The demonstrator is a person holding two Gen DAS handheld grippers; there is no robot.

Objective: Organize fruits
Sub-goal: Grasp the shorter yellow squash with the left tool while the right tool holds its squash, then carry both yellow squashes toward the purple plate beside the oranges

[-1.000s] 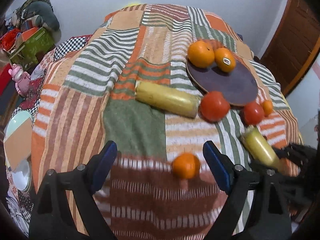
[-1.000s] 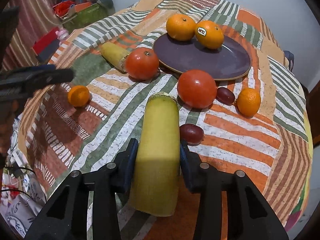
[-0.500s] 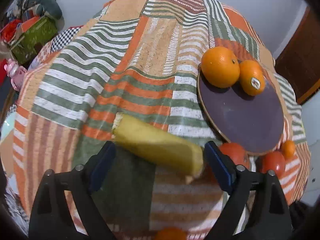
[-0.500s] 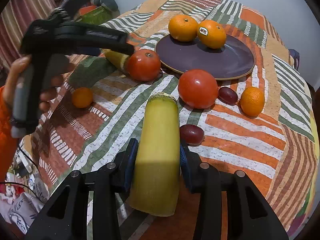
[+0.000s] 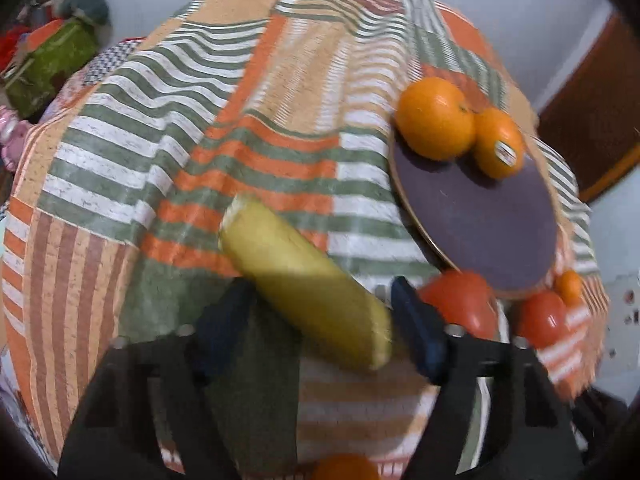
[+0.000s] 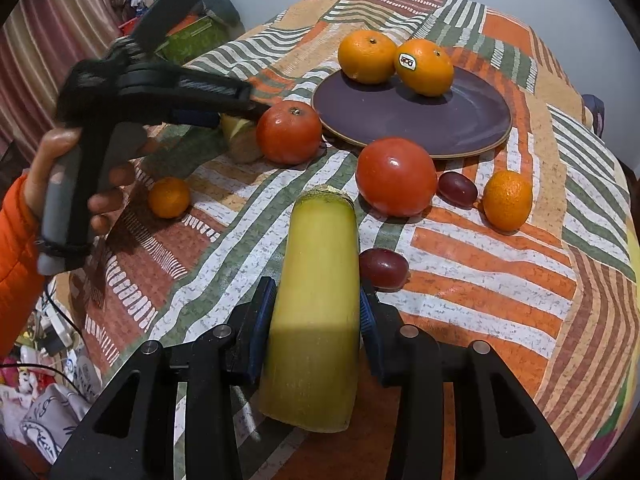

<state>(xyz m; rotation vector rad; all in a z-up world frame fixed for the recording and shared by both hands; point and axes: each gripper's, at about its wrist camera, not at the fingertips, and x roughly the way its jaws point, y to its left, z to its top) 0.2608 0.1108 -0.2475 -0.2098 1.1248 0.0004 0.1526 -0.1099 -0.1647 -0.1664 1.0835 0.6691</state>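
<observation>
two yellow stalk pieces being taken up for the plate point(image 6: 412, 120).

the right gripper point(image 6: 316, 328) is closed on one yellow stalk piece point(image 6: 316, 304); the left gripper point(image 5: 320, 320) is spread open around the second stalk piece point(image 5: 304, 280), which lies on the cloth point(image 5: 160, 120) beside the plate. closing is judged the next move. counted: two oranges on the plate, two tomatoes, two small oranges, two grapes.
</observation>
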